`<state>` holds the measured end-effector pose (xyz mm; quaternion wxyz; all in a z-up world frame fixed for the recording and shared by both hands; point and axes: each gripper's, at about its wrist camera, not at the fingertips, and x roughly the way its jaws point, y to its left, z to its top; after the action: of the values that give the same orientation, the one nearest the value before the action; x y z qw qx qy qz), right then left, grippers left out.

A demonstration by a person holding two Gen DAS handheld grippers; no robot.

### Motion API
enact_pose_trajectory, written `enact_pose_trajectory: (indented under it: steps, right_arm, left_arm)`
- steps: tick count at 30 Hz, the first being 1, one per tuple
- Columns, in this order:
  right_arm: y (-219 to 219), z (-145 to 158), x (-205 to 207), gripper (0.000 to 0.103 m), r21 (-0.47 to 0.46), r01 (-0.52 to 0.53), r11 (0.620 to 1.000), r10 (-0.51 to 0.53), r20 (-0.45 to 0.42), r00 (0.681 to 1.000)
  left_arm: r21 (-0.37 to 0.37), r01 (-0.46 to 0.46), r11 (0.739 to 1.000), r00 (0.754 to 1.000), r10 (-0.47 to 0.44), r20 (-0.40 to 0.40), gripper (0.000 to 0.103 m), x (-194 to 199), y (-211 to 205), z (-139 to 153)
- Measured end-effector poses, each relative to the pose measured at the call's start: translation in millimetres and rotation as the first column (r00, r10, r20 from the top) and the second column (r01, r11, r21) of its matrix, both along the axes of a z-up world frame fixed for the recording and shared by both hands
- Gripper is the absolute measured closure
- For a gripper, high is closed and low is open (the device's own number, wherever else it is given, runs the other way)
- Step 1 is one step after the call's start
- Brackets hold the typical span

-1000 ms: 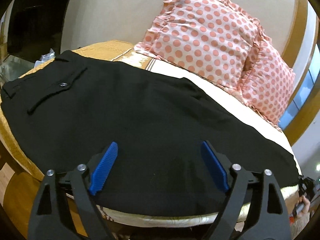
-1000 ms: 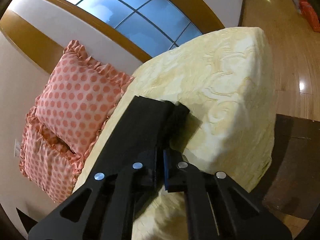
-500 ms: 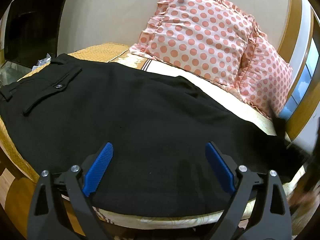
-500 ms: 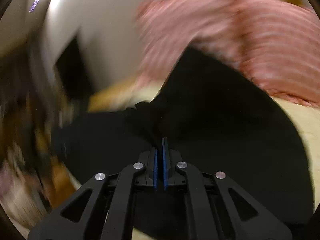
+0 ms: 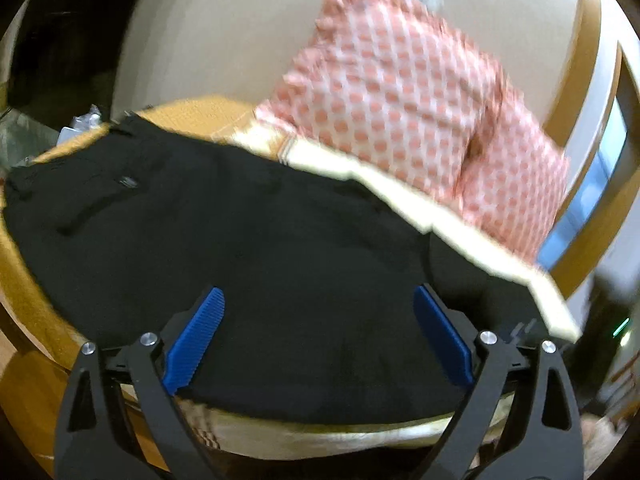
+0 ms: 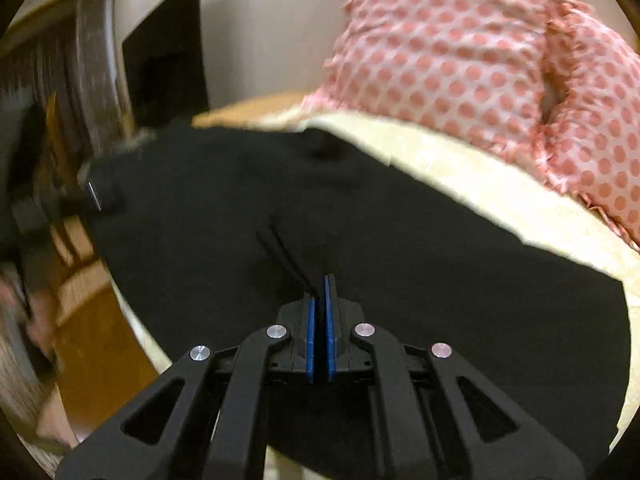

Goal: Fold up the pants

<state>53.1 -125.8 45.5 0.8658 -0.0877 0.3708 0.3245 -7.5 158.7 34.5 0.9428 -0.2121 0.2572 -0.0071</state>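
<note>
In the left wrist view, the black pants (image 5: pixel 256 248) lie spread on the bed (image 5: pixel 472 236), which has a cream-yellow cover. The waistband end, with a back pocket and its button (image 5: pixel 128 181), is at the far left near the bed's edge. The left gripper (image 5: pixel 318 336) hangs just above the near edge of the cloth with its blue pads (image 5: pixel 196 336) far apart, and it holds nothing. I judge it waits there open so it can press or take the near edge when the fold arrives. Two pink polka-dot pillows (image 5: pixel 400 112) lean against the wall behind the bed (the view is blurred, so small details are not sure).

In the right wrist view, the right gripper (image 6: pixel 319 300) has its blue pads pressed nearly together, with a thin piece of the pants (image 6: pixel 460 280) caught between them; a tight crease of cloth runs away from the tips to the upper left. It seems this is the leg end, held so that it can travel over the rest of the cloth toward the waistband. The pants cover most of the bed (image 6: pixel 500 200) below, and the pillows (image 6: pixel 460 48) stand behind. The left side of this view is smeared, and I cannot tell what is there.

The fold looks only partly done.
</note>
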Motion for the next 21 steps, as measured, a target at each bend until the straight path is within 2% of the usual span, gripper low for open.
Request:
enact_pose_trajectory:
  steps: [1, 3, 4, 6, 9, 11, 13, 15, 21]
  right_arm:
    - [-0.3, -2.0, -2.3, 0.089, -0.012, -0.017, 1.0, 0.017, 0.006, 1.0]
    - [0.9, -0.6, -11.4, 0.052, -0.018, -0.073, 0.997, 0.073, -0.006, 0.997]
    - [0.6, 2.2, -17.6, 0.048, 0.001, -0.11, 0.994, 0.11, -0.014, 0.994]
    - [-5.2, 12.9, -22.1, 0.047, 0.073, -0.138, 0.988, 0.138, 0.007, 0.99]
    - [-21.5, 22.6, -12.4, 0.048, 0.141, -0.044, 0.989, 0.037, 0.048, 0.998]
    - [-29.2, 14.5, 2.7, 0.048, 0.118, 0.044, 0.992, -0.045, 0.007, 0.999]
    - [-28.8, -5.3, 14.5, 0.048, 0.044, 0.066, 0.997, -0.063, -0.07, 0.996]
    - [-31.8, -6.1, 11.4, 0.048, 0.057, 0.059, 0.997, -0.056, -0.057, 0.997]
    - [-34.0, -6.3, 10.8, 0.047, 0.069, 0.063, 0.996, -0.059, -0.06, 0.996]
  left_arm:
    - [-0.001, -0.026, 1.0, 1.0, 0.026, 0.017, 0.008, -5.5, 5.4, 4.5]
    - [0.0, -0.12, 0.993, 0.991, 0.12, 0.051, 0.008, -20.2, 26.7, 15.0]
    - [-0.005, -0.172, 0.985, 0.983, 0.172, 0.06, 0.008, -27.2, 39.7, 18.1]
    - [-0.028, -0.257, 0.966, 0.965, 0.258, 0.054, 0.008, -36.3, 63.7, 19.5]
    - [-0.121, -0.343, 0.932, 0.937, 0.348, 0.025, 0.009, -45.9, 101.6, 14.3]
    - [-0.185, -0.38, 0.906, 0.923, 0.386, -0.005, 0.009, -46.5, 124.1, 8.4]
    - [-0.232, -0.403, 0.885, 0.913, 0.407, -0.034, 0.012, -45.0, 140.3, 3.1]
    - [-0.276, -0.402, 0.873, 0.914, 0.399, -0.068, 0.016, -40.8, 152.1, -3.0]
    - [-0.309, -0.392, 0.867, 0.92, 0.363, -0.149, 0.017, -31.6, 152.2, -18.5]
